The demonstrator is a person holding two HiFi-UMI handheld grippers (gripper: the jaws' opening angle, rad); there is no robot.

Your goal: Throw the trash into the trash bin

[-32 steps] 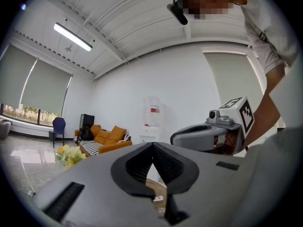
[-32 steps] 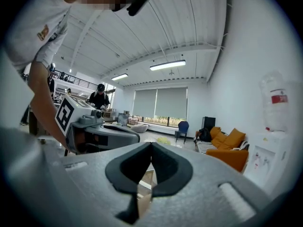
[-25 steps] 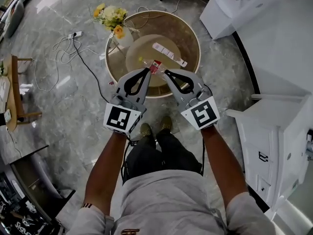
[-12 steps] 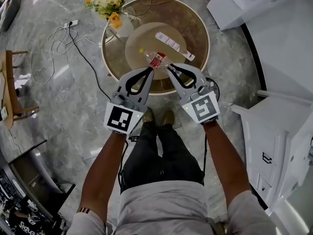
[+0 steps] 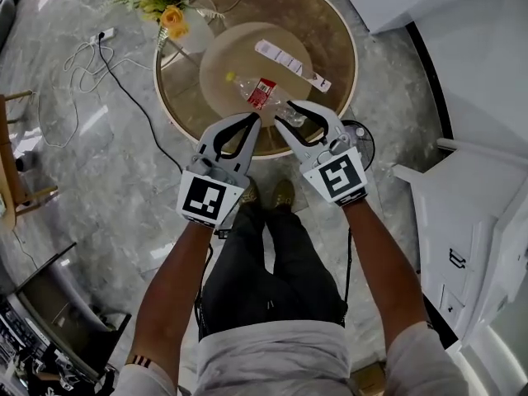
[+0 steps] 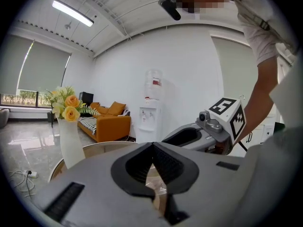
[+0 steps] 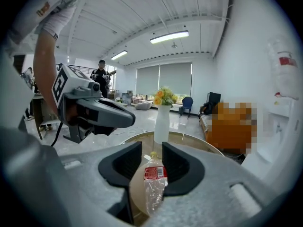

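A clear, crushed plastic bottle (image 5: 266,94) with a red label and yellow cap lies on the round table (image 5: 334,23). A flat white wrapper strip (image 5: 291,63) lies just beyond it. My right gripper (image 5: 286,115) hangs over the table's near edge at the bottle's base end. Its jaws have just been opening and now stand apart. In the right gripper view the bottle (image 7: 153,182) shows in the gap of the right gripper (image 7: 151,151), and the pads do not press on it. My left gripper (image 5: 252,120) is beside it, shut and empty, its tips meeting (image 6: 152,146).
A white vase of yellow flowers (image 5: 165,8) stands at the table's far left edge. A dark round bin-like thing (image 5: 361,142) sits on the floor right of my right gripper. Cables and a power strip (image 5: 101,36) lie on the floor to the left. White cabinets (image 5: 470,213) stand at the right.
Both grippers have come down toward the table's near edge. The right gripper's jaws, shut before, have opened around the line of the bottle. The left gripper stays shut.
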